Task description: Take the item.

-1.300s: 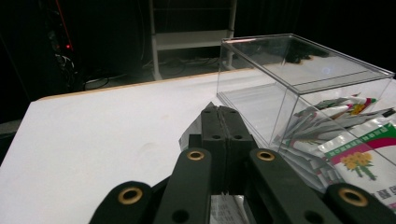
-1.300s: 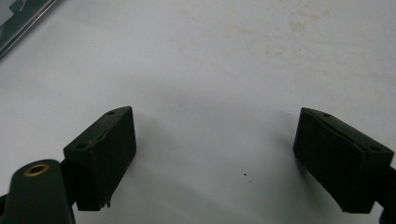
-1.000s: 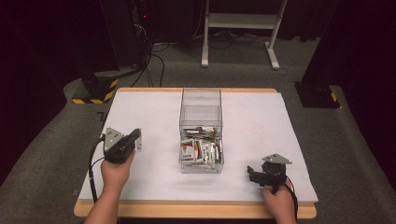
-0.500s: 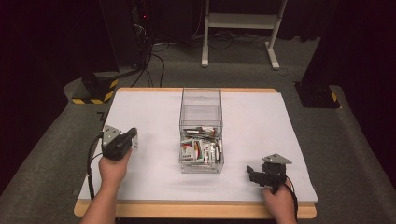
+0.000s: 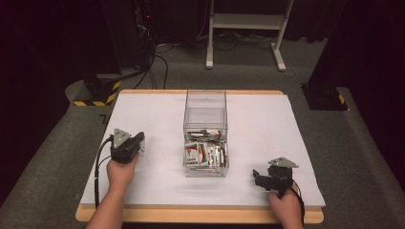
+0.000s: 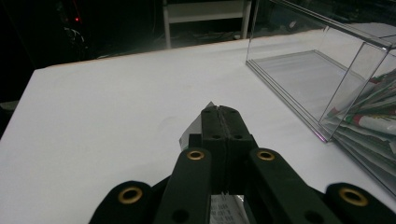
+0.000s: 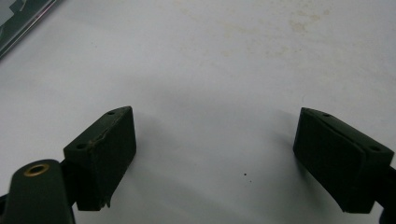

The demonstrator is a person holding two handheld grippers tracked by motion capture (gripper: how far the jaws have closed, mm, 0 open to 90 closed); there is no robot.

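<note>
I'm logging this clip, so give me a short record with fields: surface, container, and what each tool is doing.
surface: white table top
container: clear plastic box, near half holding packets, far half bare
left tool: jaws shut on a thin packet, left of the box
right tool: jaws open, nothing between them, low over the table right of the box
contact with box: neither tool touches it

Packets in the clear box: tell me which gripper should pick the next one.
Right, probably. The right gripper stands open and empty over the table, near the clear box of packets. The left gripper is shut on a packet of its own, so it is occupied.
</note>
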